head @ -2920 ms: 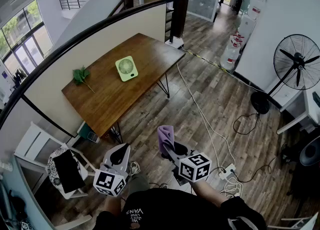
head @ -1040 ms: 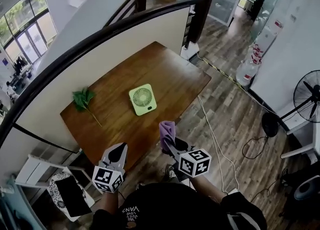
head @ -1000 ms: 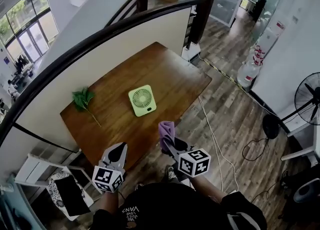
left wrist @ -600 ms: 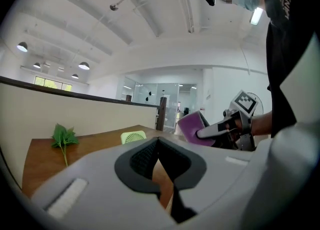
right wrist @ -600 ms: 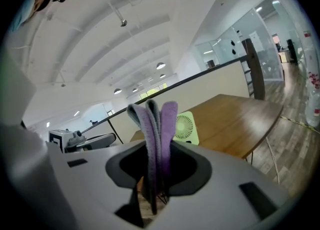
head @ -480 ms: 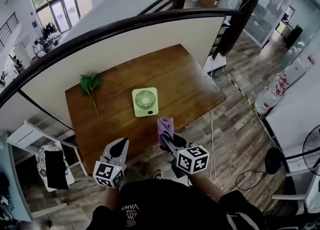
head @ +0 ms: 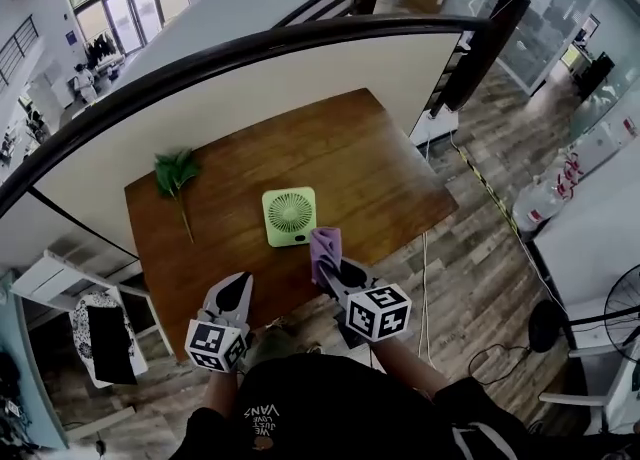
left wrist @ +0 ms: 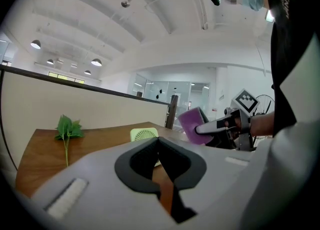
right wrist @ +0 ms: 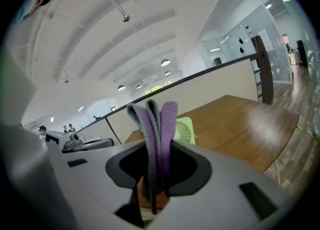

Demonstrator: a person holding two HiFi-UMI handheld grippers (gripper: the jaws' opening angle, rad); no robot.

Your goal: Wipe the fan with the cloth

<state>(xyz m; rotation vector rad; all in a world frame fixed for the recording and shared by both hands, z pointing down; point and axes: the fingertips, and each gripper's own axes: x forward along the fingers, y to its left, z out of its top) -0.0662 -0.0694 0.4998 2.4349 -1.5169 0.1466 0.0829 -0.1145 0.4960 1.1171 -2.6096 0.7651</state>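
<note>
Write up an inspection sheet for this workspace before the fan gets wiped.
Surface: brown wooden table, two things on it.
Job's things: light green square fan near the table's middle; folded purple cloth held in the right tongs.
Clutter: green leafy sprig near the table's left end.
Grippers: left tongs shut, empty; right tongs shut on the cloth.
Cables: white cable across the floor right of the table.
Surroundings: black curved railing behind the table; wood plank floor.

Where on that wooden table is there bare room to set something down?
The right half of the table, beyond the fan, is bare; so is the strip between leafy sprig and fan. Tightest: the near edge, where the right gripper holds the cloth.
</note>
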